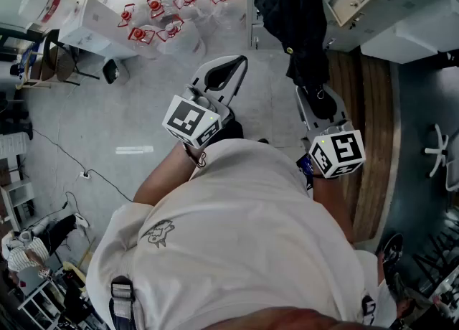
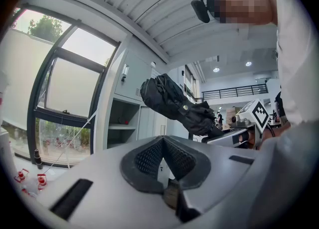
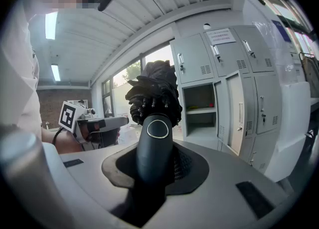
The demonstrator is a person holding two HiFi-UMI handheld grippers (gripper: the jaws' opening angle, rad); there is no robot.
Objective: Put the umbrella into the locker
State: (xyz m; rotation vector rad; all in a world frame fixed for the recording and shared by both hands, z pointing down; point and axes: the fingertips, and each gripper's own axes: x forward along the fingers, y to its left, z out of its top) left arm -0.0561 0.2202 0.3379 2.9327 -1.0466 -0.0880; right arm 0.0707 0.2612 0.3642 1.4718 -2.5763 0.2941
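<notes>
Nearest of all is the smooth black handle of the umbrella. It stands between the jaws of the right gripper, which are closed firmly on it, so the umbrella is carried in the air in front of the person, pointing ahead and slightly downward. Beside it the left gripper is held level. Its two ribbed pads meet at the tips with nothing between them, so it carries nothing. Beyond the handle the umbrella is folded short, its black cloth gathered in loose, crumpled folds and bound by a strap with a small metal snap. It looks soft and a little bulky. Further on stands the grey metal locker, with one door swung open onto a shelved compartment, and the umbrella is well apart from it. I judge that this is the carrying step. The next move calls for bringing the right gripper up to the opening, passing the cloth end in first above a shelf, and only then loosening the jaws. Far behind, on the floor, stand water bottles with red caps.
</notes>
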